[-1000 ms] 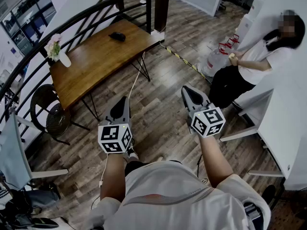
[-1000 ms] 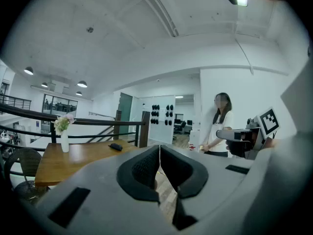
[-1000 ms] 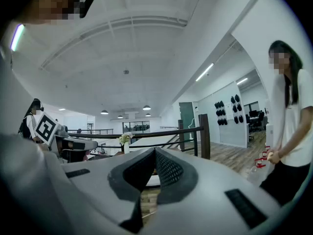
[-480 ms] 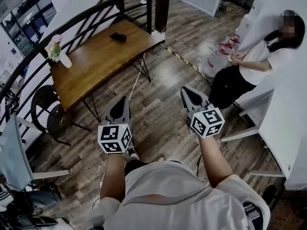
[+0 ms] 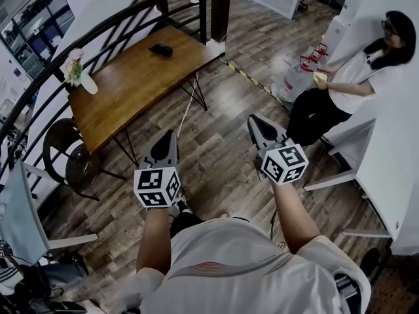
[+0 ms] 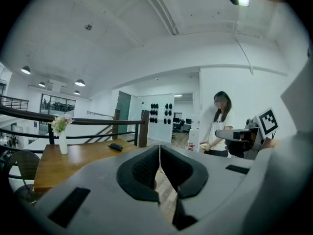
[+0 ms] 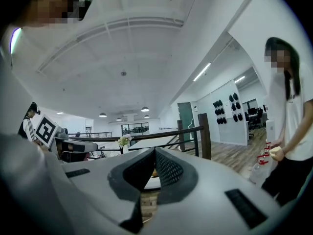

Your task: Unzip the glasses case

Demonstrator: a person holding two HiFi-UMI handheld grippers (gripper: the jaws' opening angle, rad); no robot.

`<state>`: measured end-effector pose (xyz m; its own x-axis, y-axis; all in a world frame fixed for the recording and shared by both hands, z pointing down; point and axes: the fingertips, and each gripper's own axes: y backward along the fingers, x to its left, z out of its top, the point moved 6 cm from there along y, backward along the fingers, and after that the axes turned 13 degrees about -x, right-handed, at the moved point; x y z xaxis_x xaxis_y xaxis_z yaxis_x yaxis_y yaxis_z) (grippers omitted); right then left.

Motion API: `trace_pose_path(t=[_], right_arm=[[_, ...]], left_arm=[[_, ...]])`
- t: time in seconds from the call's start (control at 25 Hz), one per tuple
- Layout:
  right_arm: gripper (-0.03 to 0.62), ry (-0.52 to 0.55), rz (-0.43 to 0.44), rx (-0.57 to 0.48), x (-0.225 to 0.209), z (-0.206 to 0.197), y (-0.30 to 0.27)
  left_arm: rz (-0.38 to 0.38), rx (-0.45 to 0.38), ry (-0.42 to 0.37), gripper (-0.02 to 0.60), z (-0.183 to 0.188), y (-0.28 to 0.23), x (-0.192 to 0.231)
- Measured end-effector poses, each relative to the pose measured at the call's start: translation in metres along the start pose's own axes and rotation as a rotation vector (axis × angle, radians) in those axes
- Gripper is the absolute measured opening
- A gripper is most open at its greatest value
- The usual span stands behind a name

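The glasses case (image 5: 160,49) is a small dark object lying at the far end of a wooden table (image 5: 124,84). In the left gripper view the case (image 6: 116,147) shows small and distant on the tabletop. My left gripper (image 5: 169,137) hangs over the wood floor, well short of the table, its jaws shut with nothing between them (image 6: 159,149). My right gripper (image 5: 254,122) is held level beside it, also shut and empty (image 7: 154,151). Neither gripper is near the case.
A white vase with flowers (image 5: 78,70) stands on the table's left end. A black curved railing (image 5: 98,34) runs behind it, with a round dark chair (image 5: 69,152) at its left. A person (image 5: 347,84) sits at the right by white desks, next to a water bottle (image 5: 293,82).
Both grippers have stayed where they were. The seated person at the right has shifted an arm a little.
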<state>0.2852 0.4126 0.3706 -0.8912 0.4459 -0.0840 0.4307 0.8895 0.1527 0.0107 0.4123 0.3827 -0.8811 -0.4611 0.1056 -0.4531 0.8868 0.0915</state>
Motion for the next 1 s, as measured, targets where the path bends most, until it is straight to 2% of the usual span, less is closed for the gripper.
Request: trace_pose_path(t=[0.28, 0.8, 1.0], right_arm=[[0.051, 0.008, -0.016, 0.015, 0.006, -0.006, -0.040], [0.051, 0.035, -0.047, 0.063, 0.051, -0.034, -0.189], [0.051, 0.045, -0.048, 0.094, 0.066, -0.048, -0.227]], left_arm=[[-0.013, 0.000, 0.012, 0.018, 0.001, -0.024, 0.045], [-0.058, 0.002, 0.051, 0.018, 0.002, -0.085, 0.190], [-0.062, 0.008, 0.078, 0.018, -0.003, -0.096, 0.231]])
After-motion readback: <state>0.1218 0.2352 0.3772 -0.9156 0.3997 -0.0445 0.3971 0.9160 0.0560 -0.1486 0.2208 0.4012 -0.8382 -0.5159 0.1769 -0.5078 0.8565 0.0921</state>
